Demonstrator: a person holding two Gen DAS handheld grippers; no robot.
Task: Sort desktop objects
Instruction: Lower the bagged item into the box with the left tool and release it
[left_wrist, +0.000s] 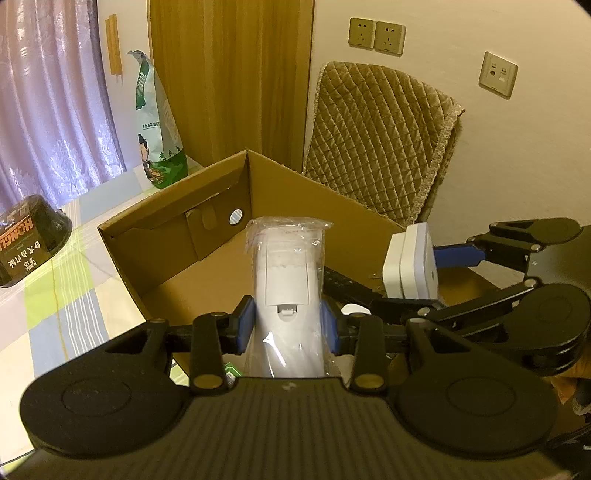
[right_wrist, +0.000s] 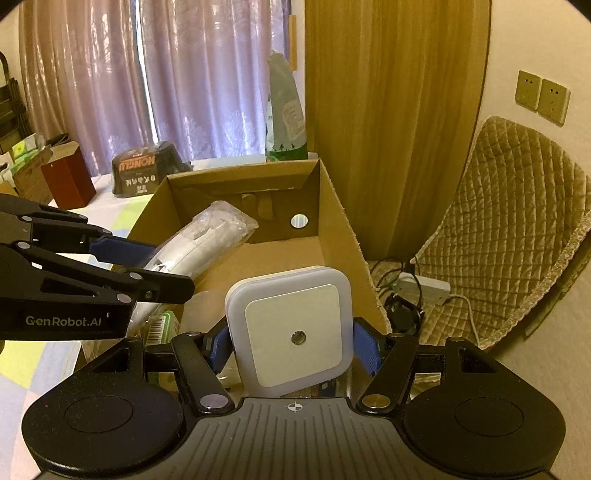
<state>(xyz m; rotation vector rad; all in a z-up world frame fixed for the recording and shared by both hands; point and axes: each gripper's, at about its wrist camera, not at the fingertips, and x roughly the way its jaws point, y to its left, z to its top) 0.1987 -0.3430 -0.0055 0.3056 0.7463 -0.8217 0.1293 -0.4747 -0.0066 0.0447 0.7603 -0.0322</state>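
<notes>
curtain (right_wrist: 184, 74): purple, closed; wall sockets (left_wrist: 376, 35): paired | chair cover (left_wrist: 380, 147): quilted, tan | power strip (right_wrist: 421, 286): on floor; red box (right_wrist: 68, 179): upright

My left gripper (left_wrist: 288, 325) clamps a white device in a clear plastic bag (left_wrist: 286, 273) over the open cardboard box (left_wrist: 177, 236). Just to its right, my right gripper (left_wrist: 424, 275) holds a white square plug-in light (left_wrist: 408, 266).
</notes>
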